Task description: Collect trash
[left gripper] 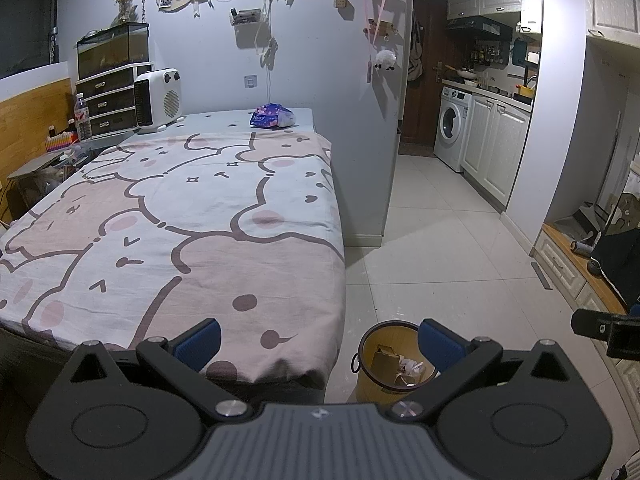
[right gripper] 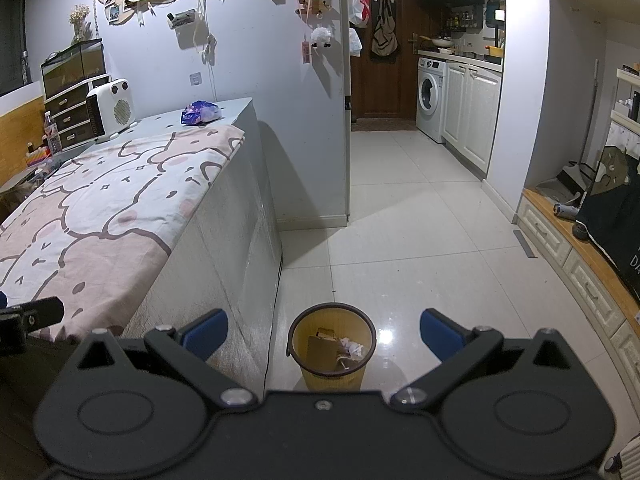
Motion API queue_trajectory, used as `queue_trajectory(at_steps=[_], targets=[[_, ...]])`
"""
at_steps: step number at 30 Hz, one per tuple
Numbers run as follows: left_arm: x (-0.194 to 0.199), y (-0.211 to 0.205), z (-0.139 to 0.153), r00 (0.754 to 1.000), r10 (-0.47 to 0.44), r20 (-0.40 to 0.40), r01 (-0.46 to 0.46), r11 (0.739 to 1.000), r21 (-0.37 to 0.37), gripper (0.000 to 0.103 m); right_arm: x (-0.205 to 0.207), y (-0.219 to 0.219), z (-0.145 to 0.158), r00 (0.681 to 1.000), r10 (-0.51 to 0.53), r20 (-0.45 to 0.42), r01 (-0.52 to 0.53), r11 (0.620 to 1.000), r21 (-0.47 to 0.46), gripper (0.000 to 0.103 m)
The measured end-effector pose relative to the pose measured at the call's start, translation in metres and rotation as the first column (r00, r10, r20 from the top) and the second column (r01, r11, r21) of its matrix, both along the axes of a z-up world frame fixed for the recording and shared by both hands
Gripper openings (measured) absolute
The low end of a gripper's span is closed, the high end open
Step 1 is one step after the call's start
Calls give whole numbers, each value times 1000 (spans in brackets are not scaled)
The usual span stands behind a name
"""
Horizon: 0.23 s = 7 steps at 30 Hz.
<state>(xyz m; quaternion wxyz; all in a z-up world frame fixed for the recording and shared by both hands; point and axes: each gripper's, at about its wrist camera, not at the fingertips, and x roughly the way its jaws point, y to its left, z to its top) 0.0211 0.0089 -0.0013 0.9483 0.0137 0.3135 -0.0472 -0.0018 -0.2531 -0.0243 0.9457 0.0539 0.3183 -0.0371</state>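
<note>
The right gripper [right gripper: 324,334] has its blue-padded jaws spread wide, nothing between them. Beyond the gap, just ahead and centred between the jaws, a yellow waste bin [right gripper: 332,376] stands on the tiled floor [right gripper: 420,240], holding cardboard [right gripper: 322,350] and crumpled paper [right gripper: 354,349]. Left of the left jaw runs the table [right gripper: 224,240] under a bear-print cloth [right gripper: 100,208]; far ahead on it lies a blue packet [right gripper: 200,112].

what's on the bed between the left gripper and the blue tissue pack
Nothing: in the left wrist view only bare bear-print bedspread lies between the open left gripper and the tissue pack.
</note>
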Motion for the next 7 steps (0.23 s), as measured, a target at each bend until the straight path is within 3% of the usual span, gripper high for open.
queue_trajectory(at_steps=[7], targets=[[0,-1,1,1000,2,-6,-2,1000,-12,103,0,0,-4,1000,2,-4,-2,1000,0,103]])
